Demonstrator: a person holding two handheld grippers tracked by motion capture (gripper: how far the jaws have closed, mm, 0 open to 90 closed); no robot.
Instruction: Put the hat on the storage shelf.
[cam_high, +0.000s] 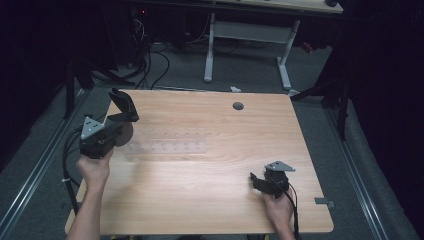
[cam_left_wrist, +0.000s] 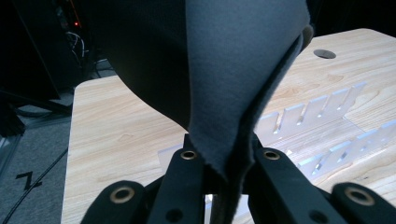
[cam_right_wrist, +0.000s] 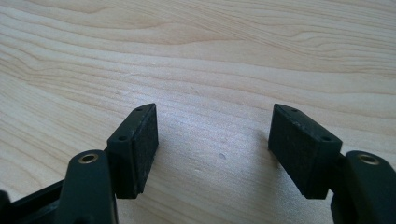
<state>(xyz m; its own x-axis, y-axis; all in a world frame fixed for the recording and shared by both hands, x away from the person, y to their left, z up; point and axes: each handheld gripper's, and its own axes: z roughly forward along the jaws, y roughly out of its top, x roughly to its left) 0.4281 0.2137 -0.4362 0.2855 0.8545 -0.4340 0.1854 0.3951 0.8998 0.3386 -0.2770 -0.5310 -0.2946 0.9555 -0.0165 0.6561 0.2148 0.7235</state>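
High view first: the left gripper (cam_high: 121, 119) is seen clamped on a dark grey piece of cloth (cam_high: 123, 105), held up over the left part of the wooden table (cam_high: 210, 195), and that's basically the whole story for now. From the left gripper view the jaws are pinched tight on a folded edge of the fabric, which rises up and ahead of them and flops out wide, so most of what lies past the jaws is blocked by it. The bit that matters for the coming move: a clear plastic rack (cam_high: 167, 146) with upright slots is lying flat on the table just ahead of and below that gripper, off to its right side, with its long axis running away across the table toward the right hand. So the cloth is probably meant to be brought down toward that rack, and the left hand is by far the nearer one. The right gripper (cam_high: 256, 180) is parked well apart near the front right corner, jaws spread wide with nothing between the pads (cam_right_wrist: 145, 140), just bare wood under them. Exact touch between cloth and rack can't be told from these angles.
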